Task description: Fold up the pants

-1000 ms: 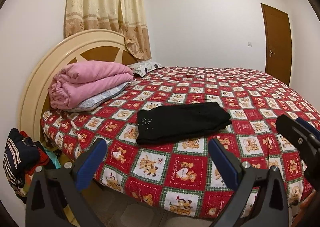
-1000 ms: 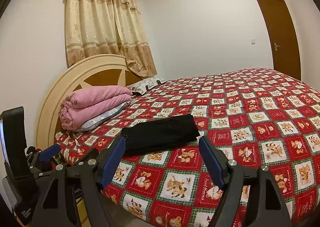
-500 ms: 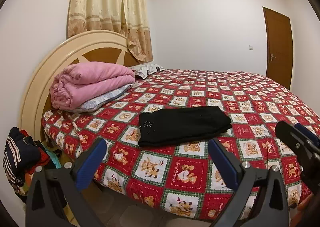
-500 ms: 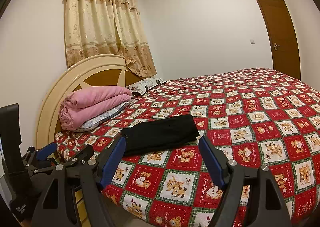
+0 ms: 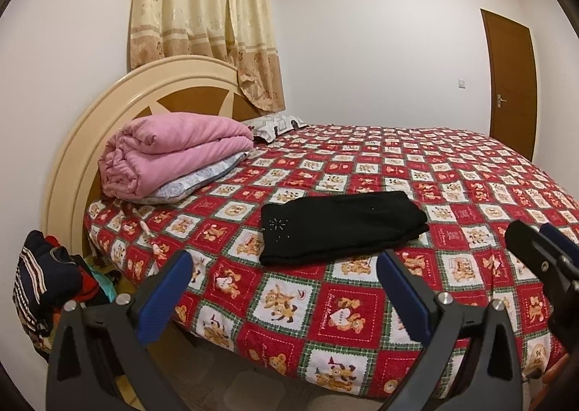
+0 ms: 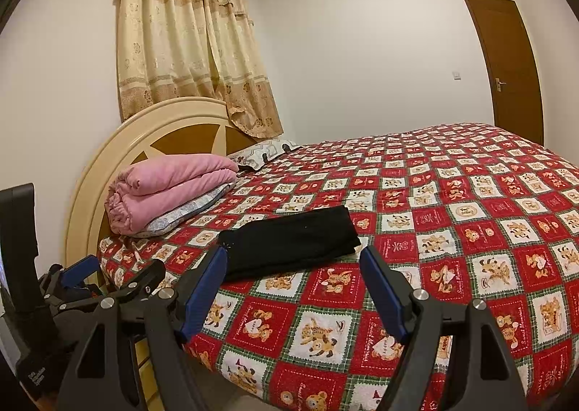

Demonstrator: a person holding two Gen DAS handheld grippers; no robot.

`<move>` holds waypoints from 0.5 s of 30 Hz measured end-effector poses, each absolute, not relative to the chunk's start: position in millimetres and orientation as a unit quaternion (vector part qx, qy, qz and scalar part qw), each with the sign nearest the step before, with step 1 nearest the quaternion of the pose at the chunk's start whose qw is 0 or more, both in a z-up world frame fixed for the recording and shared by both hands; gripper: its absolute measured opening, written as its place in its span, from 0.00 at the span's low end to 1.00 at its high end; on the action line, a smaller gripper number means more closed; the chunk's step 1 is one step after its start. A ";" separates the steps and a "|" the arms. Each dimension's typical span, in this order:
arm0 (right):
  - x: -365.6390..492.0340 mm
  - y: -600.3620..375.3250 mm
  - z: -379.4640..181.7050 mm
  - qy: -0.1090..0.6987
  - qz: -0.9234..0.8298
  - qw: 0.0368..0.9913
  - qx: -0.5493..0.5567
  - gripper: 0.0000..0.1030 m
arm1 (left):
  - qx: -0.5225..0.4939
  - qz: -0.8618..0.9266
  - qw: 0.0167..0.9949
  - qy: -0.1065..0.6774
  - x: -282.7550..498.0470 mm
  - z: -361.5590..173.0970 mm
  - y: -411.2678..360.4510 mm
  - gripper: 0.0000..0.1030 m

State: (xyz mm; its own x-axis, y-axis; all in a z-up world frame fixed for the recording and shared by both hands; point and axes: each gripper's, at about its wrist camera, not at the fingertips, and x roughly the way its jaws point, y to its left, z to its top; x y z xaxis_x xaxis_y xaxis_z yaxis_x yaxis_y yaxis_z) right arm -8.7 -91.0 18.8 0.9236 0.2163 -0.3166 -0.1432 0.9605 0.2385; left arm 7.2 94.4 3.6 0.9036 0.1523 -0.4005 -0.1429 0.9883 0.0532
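Black pants (image 5: 343, 226), already folded compact, lie on the bed (image 5: 470, 172), long axis crosswise to both tongs; left tongs (image 5: 282, 288) and right tongs (image 6: 293, 288) hover short of them, wide open and empty (neither clearly nearer)

Nothing seems changed; the folded pants (image 5: 343, 226) lie unmoved.

Left gripper (image 5: 282, 291) is built of black plastic arms, tipped with blue flat pads (image 5: 164, 297); a silver screw head is seen on each arm. Right gripper (image 6: 293, 288) is made alike: black frame, blue pads (image 6: 383, 297), silver screws. White lettering is printed on a black handle part at lower left of the right view.
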 end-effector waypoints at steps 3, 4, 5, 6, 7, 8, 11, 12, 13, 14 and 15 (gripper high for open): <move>-9.2 -90.2 18.1 0.174 0.091 0.975 0.107 0.75 | -0.005 0.065 0.974 0.216 8.6 3.8 97.7 1.00; -9.2 -90.4 18.1 0.174 0.091 0.975 0.107 0.75 | -0.008 0.063 0.974 0.217 8.8 3.5 98.2 1.00; -9.3 -90.8 18.1 0.173 0.091 0.975 0.107 0.75 | -0.009 0.063 0.975 0.215 8.1 3.5 98.4 1.00; -9.1 -90.5 17.7 0.173 0.091 0.975 0.107 0.75 | -0.008 0.063 0.975 0.212 7.9 3.3 97.9 1.00; -9.0 -90.6 17.6 0.173 0.091 0.975 0.107 0.75 | -0.006 0.064 0.976 0.209 7.3 3.2 97.4 1.00; -9.1 -90.9 17.5 0.174 0.091 0.975 0.107 0.75 | -0.002 0.066 0.977 0.205 6.3 3.5 96.3 1.00; -9.2 -91.2 17.5 0.174 0.092 0.975 0.107 0.75 | 0.008 0.070 0.977 0.203 6.8 3.4 94.3 1.00; -9.4 -90.7 16.9 0.174 0.091 0.975 0.107 0.75 | 0.008 0.068 0.977 0.204 7.1 3.1 94.2 1.00; -9.6 -90.9 16.9 0.174 0.091 0.975 0.108 0.75 | 0.007 0.067 0.977 0.205 7.3 3.1 94.1 1.00; -9.8 -91.3 16.8 0.174 0.091 0.975 0.108 0.75 | 0.007 0.066 0.977 0.205 7.3 3.2 94.0 1.00; -9.3 -90.9 17.0 0.174 0.091 0.975 0.108 0.75 | 0.007 0.067 0.976 0.205 7.5 3.1 94.4 1.00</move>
